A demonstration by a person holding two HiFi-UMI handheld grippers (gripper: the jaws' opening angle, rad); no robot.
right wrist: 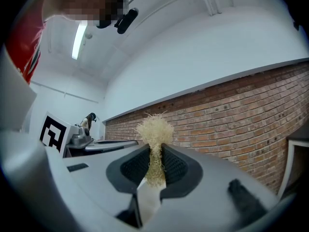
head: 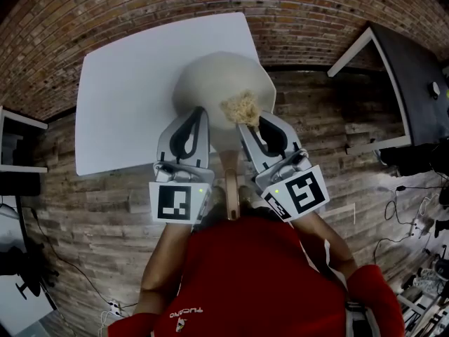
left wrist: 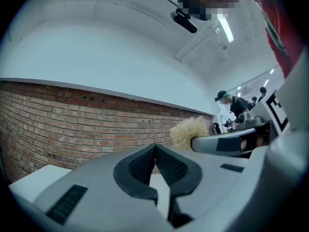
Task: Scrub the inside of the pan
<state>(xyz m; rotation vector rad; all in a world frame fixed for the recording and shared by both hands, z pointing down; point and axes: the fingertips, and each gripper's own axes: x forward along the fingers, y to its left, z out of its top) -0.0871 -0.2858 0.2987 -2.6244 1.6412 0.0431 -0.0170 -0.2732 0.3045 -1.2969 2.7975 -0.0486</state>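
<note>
Right hand-held gripper pinches fibrous scrubber; rounded cream pan, seemingly matte

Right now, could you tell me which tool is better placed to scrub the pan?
The right tool is shut on the scrubber, at the pan. The left tool is shut, empty.

Looks like a lab/studio workspace, not a home kitchen. Brick wall at 12, wood-plank floor, plain white desk in the middle. Black desk at 2, loose cables on the floor at 4. The gripper views show a ceiling strip light and a person at an equipment bench in the background.
</note>
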